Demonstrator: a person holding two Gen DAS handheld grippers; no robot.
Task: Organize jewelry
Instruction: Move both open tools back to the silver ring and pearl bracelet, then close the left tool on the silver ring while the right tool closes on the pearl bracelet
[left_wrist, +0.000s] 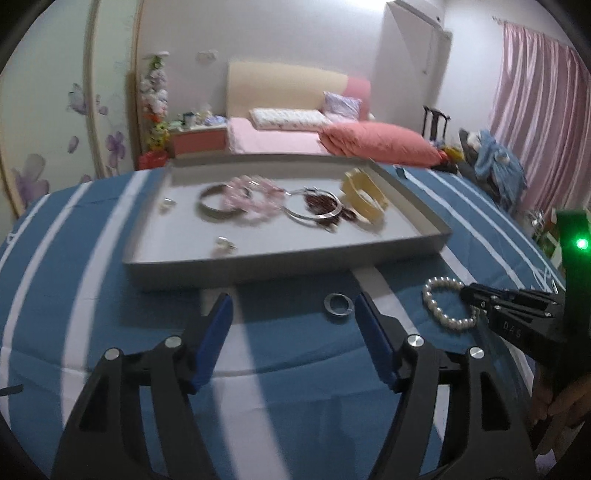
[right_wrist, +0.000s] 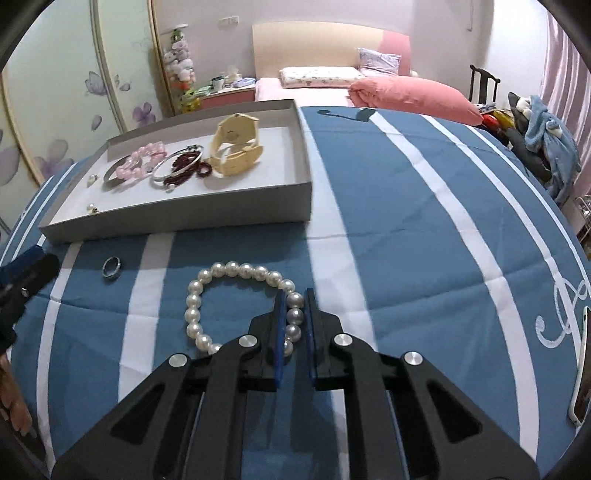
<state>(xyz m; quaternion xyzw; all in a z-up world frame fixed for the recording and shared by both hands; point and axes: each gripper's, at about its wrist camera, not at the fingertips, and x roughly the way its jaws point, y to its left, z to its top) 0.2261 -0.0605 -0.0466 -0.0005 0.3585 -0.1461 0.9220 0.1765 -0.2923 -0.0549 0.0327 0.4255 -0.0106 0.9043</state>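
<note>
A white pearl bracelet (right_wrist: 236, 295) lies on the blue striped cloth (right_wrist: 406, 221); it also shows in the left wrist view (left_wrist: 443, 299). My right gripper (right_wrist: 294, 299) is shut on its right side, with pearls between the blue pads. A silver ring (left_wrist: 338, 303) lies on the cloth just ahead of my left gripper (left_wrist: 293, 306), which is open and empty; the ring also shows in the right wrist view (right_wrist: 111, 266). A grey tray (left_wrist: 280, 260) holds a cream watch (right_wrist: 236, 147), pink beads (right_wrist: 142, 162), silver bangles (right_wrist: 177, 164), dark red beads (right_wrist: 186, 168) and small earrings (left_wrist: 223, 243).
A phone (right_wrist: 581, 373) lies at the cloth's right edge. A bed with pink pillows (right_wrist: 413, 94), a chair (right_wrist: 484, 85) and piled clothes (right_wrist: 546, 140) stand behind the table. My right gripper body (left_wrist: 517, 314) reaches in from the right in the left wrist view.
</note>
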